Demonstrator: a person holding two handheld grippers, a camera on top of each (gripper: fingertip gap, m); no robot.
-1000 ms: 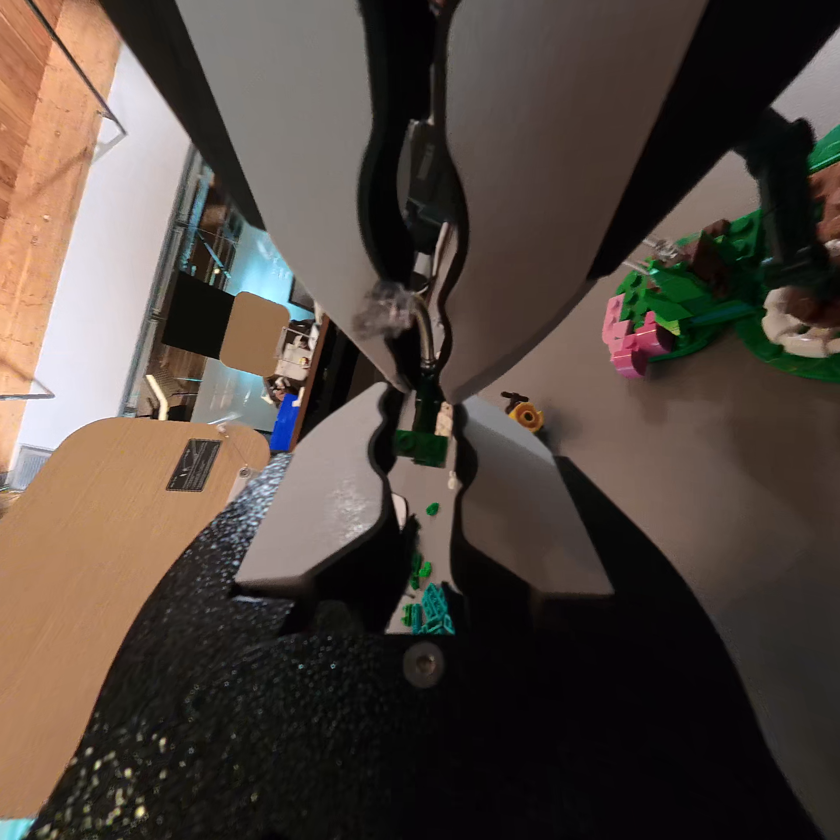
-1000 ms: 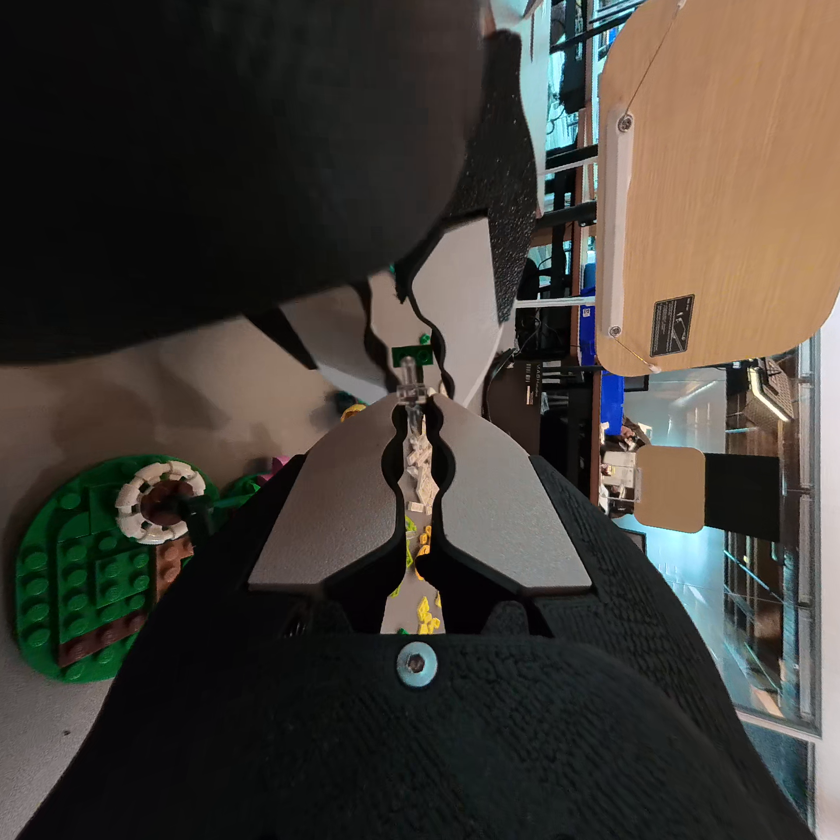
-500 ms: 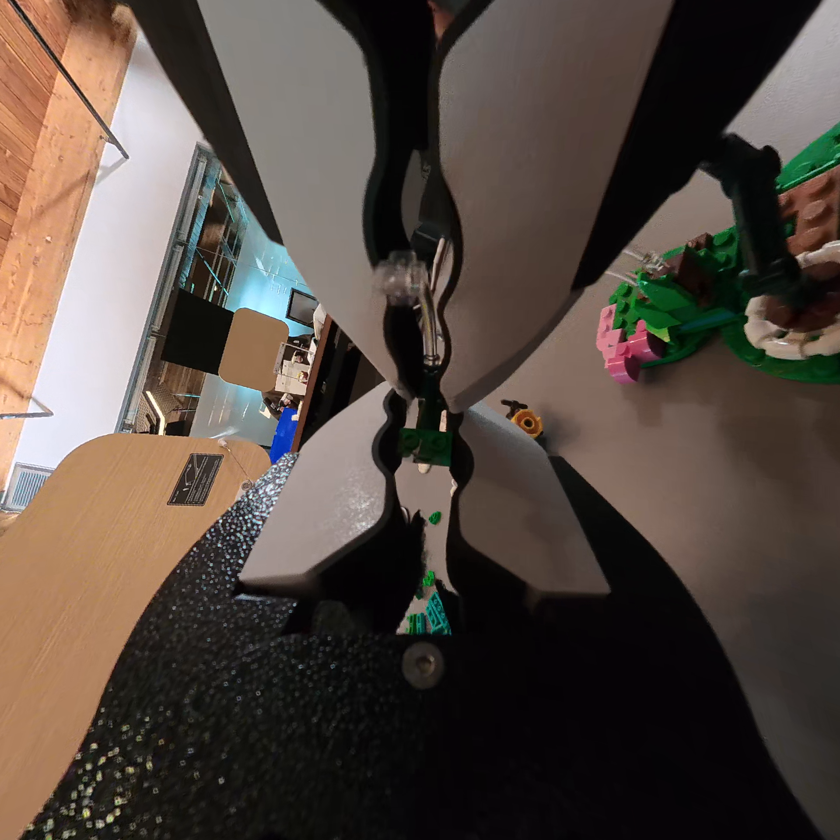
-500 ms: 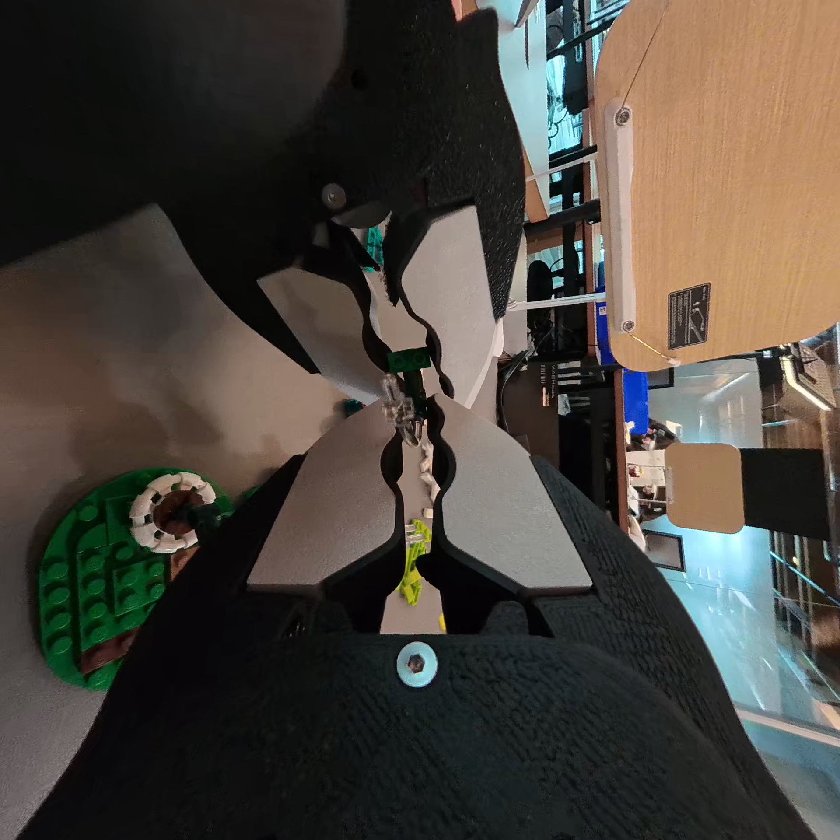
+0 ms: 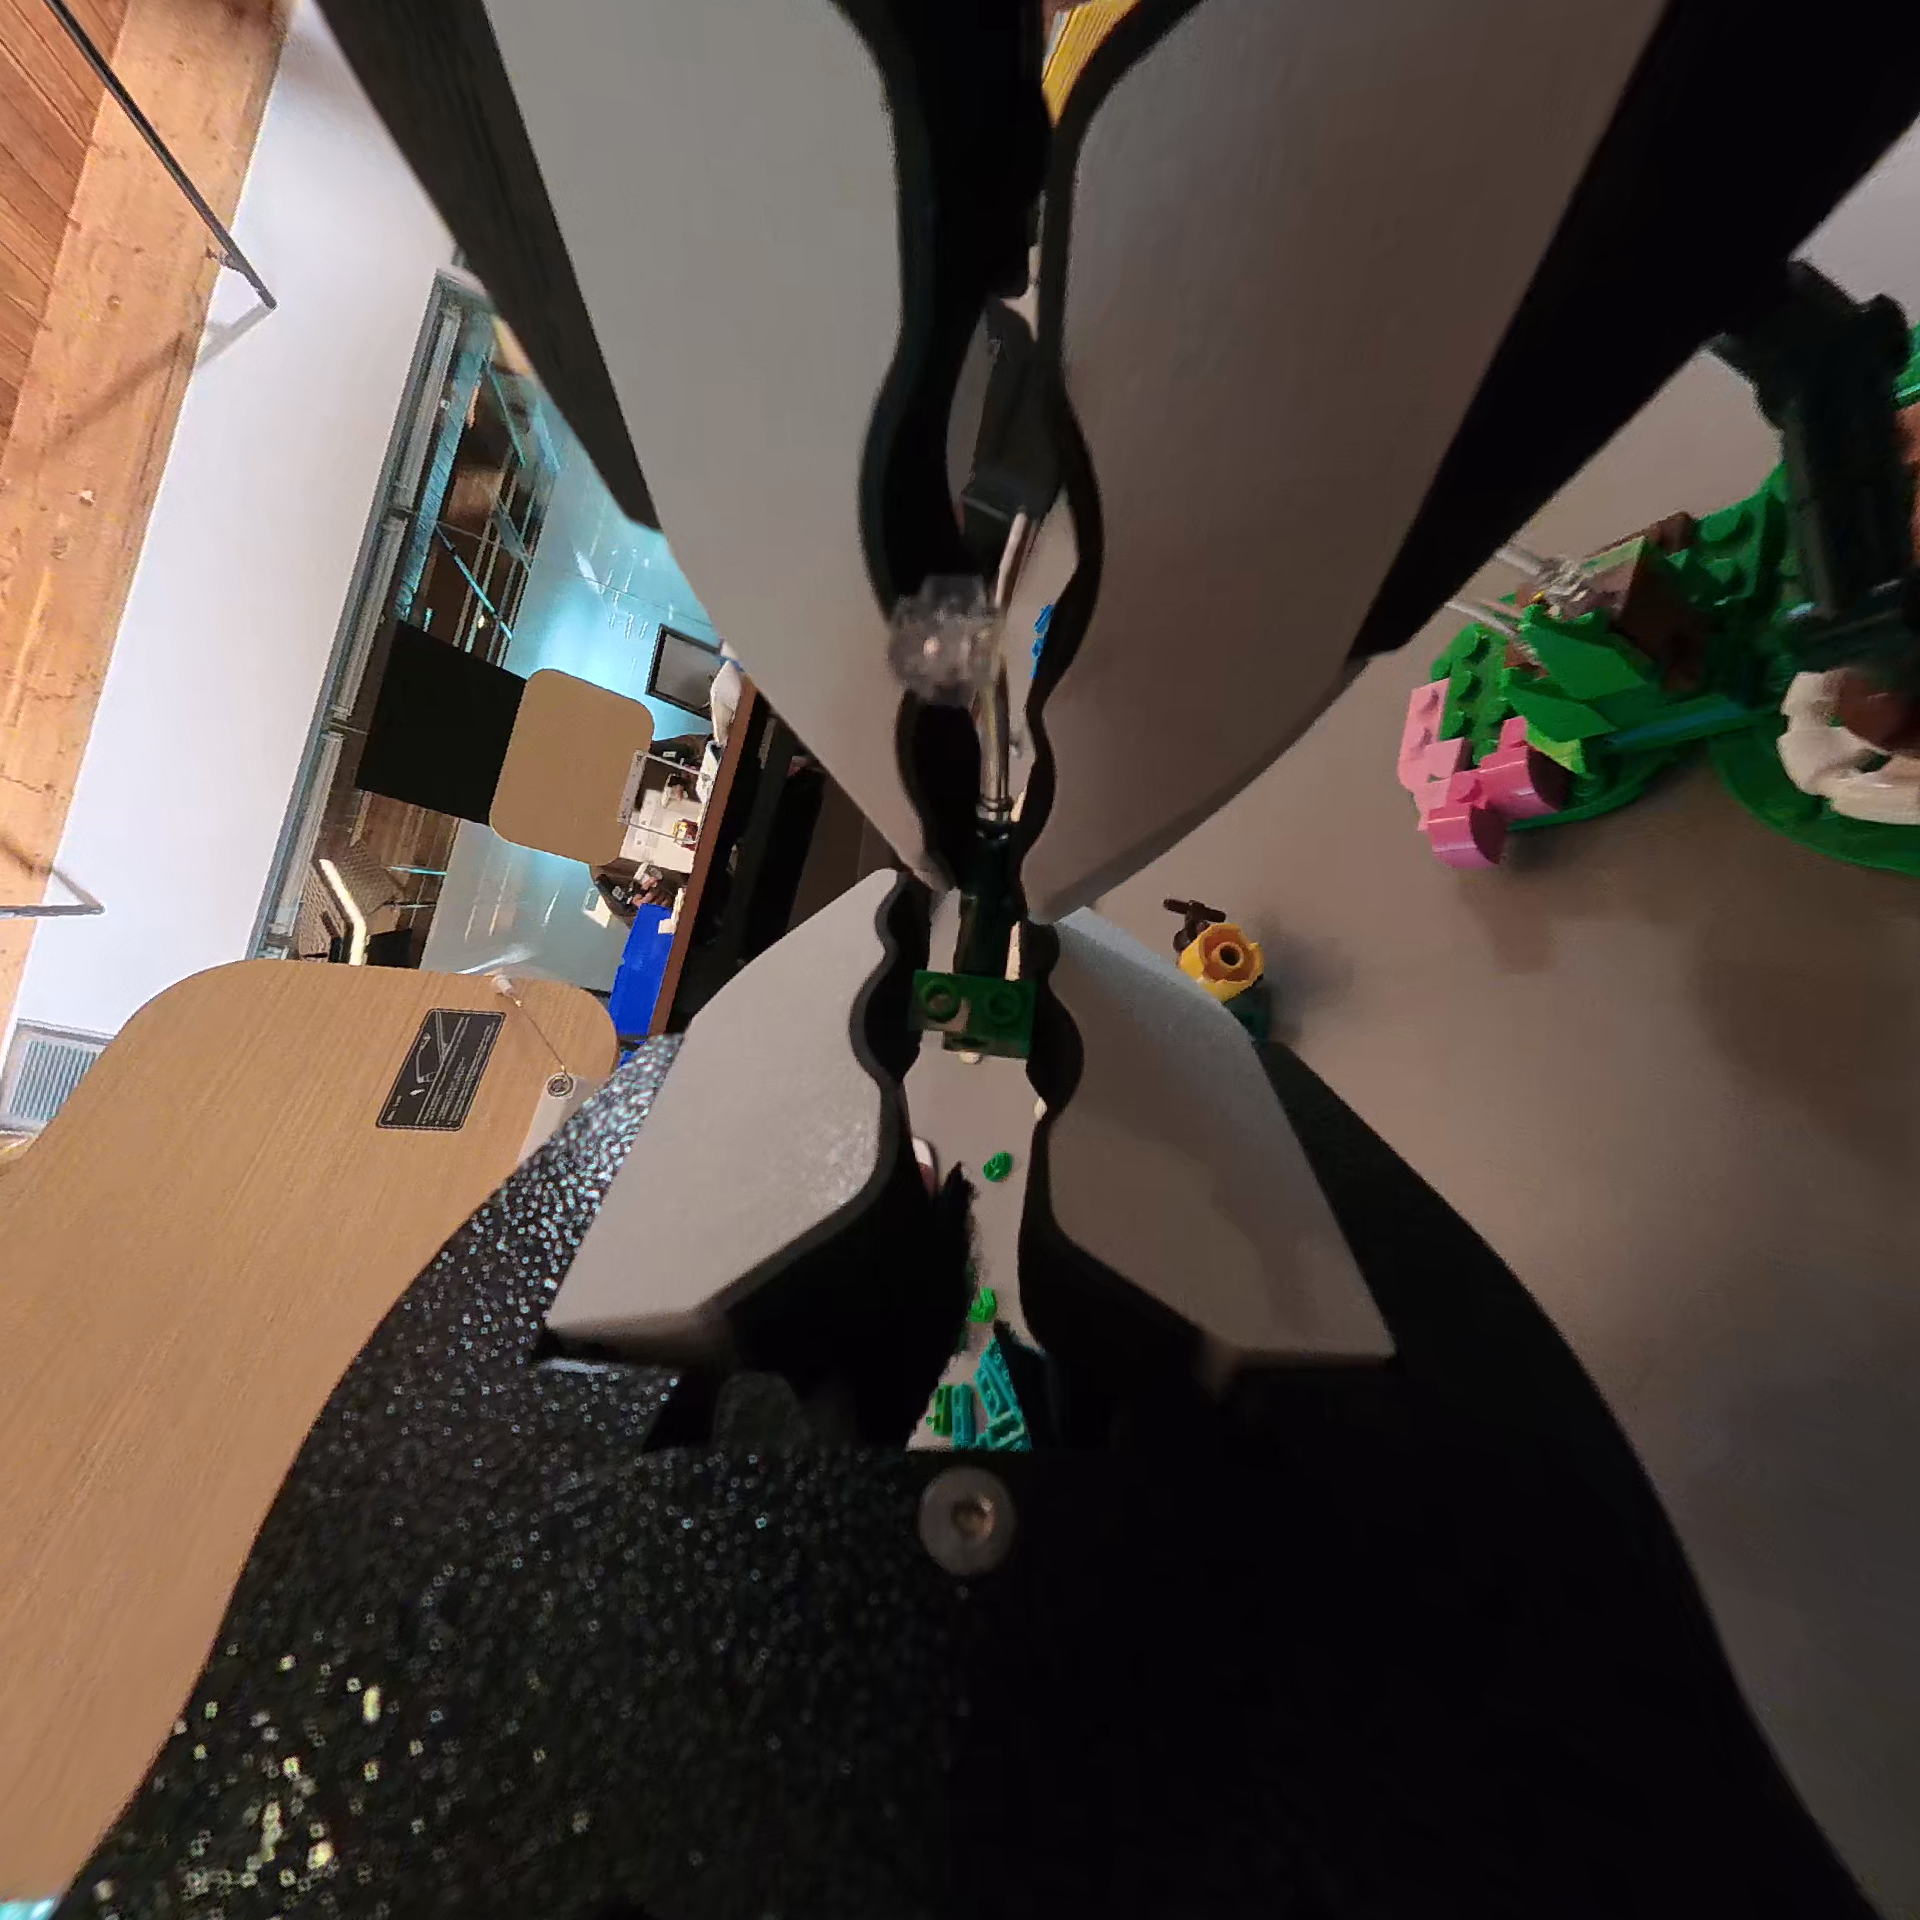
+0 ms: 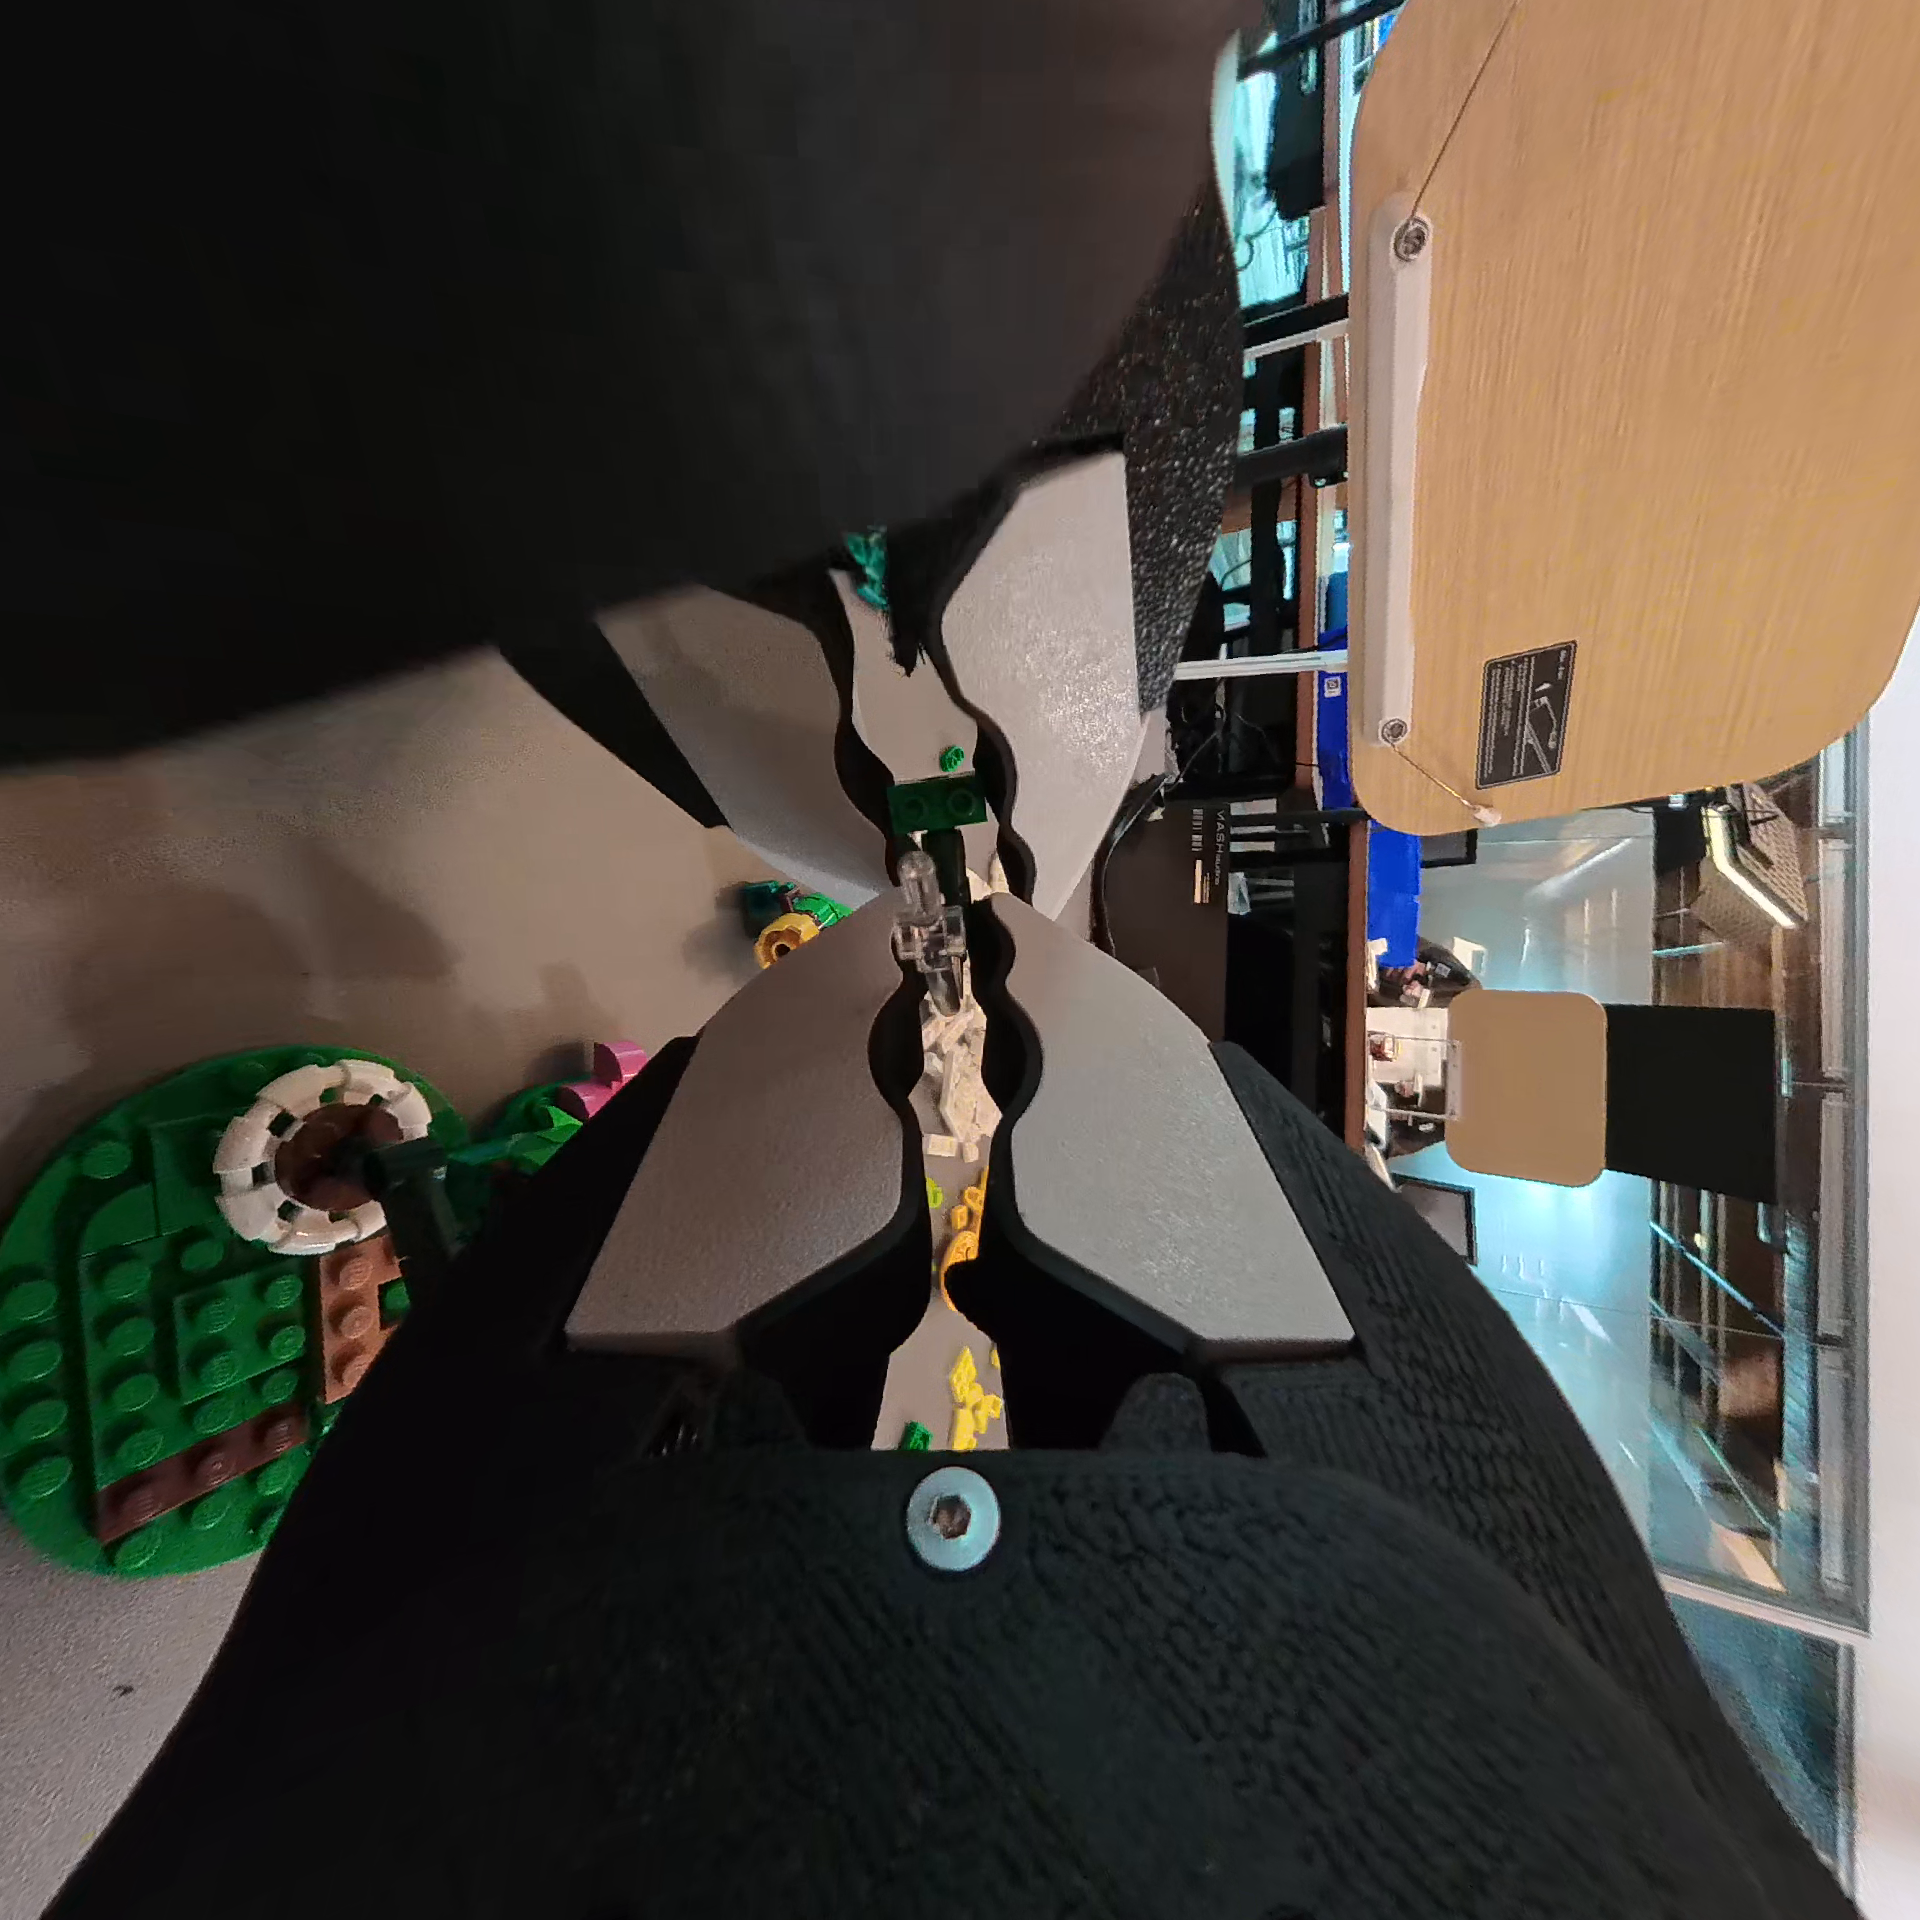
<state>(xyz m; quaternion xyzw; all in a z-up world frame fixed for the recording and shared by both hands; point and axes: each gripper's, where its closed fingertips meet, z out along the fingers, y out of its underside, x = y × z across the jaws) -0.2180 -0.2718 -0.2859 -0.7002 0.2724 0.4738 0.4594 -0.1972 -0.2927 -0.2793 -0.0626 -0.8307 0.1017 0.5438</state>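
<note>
- Slippage is the main risk, in my judgement: both pieces are tiny and pinched only at the fingertips, so a slight twist between the two tools could pop either one loose onto the bench (image 5: 1558, 1091).
- Misalignment is the other: the clear piece's tip sits just beside the dark green stem (image 6: 945, 847), not plainly in line with it, so pushing could bend the stem or lever the plate out.
- Left hand-held gripper (image 5: 971, 1003): narrowly parted, its fingers closed on a small green two-stud plate (image 5: 974, 1006), from which the stem points toward the other tool.
- Right hand-held gripper (image 6: 935, 935): nearly closed, pinching a clear peg-like piece (image 6: 928, 925) that juts past its fingertips.
- Both tools meet tip to tip above the bench; a yellow flower piece (image 5: 1218, 961) lies just beside them, and a round green brick base (image 6: 156, 1330) stands well apart.
</note>
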